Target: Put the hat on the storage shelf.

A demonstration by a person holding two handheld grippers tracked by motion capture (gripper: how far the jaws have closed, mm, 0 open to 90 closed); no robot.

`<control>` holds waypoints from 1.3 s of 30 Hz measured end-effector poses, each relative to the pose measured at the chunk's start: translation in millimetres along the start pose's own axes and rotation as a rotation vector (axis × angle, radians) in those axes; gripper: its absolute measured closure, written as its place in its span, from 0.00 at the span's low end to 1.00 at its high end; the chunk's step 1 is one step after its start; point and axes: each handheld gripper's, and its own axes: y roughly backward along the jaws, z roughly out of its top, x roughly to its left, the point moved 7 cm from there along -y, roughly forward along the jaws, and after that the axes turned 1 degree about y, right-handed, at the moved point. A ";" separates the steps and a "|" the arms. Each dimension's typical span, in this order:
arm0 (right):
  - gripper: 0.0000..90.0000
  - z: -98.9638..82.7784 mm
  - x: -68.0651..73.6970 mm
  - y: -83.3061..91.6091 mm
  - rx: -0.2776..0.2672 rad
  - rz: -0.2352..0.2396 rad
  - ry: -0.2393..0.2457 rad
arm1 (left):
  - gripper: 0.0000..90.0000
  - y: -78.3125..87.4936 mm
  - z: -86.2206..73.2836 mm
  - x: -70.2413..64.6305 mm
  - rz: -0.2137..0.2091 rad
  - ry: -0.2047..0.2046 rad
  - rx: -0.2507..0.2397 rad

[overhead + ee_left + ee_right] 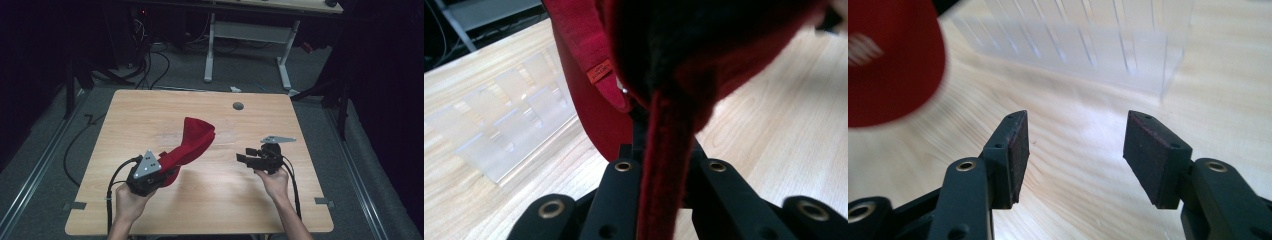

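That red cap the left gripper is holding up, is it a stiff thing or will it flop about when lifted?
Probably floppy: the red cap bends and folds over above the left gripper, which pinches just one edge. It looks light, since that single pinch keeps it raised off the table. Its fabric seems unlikely to slip from the shut jaws.

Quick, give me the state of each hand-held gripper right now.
Left hand-held gripper: closed on the red cap, lifted off the table.
Right hand-held gripper: open, holding nothing.
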 end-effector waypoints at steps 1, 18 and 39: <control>0.48 -5.7 -2.1 -4.5 0.015 -0.013 0.003 | 0.94 -0.3 2.3 2.1 0.003 0.018 -0.009; 0.44 -49.4 -32.0 -30.5 0.069 -0.301 0.137 | 0.93 -8.4 48.2 35.3 0.027 0.177 -0.160; 0.41 -49.5 -32.5 -30.9 0.071 -0.310 0.130 | 0.93 -21.3 88.5 72.7 0.073 0.208 -0.288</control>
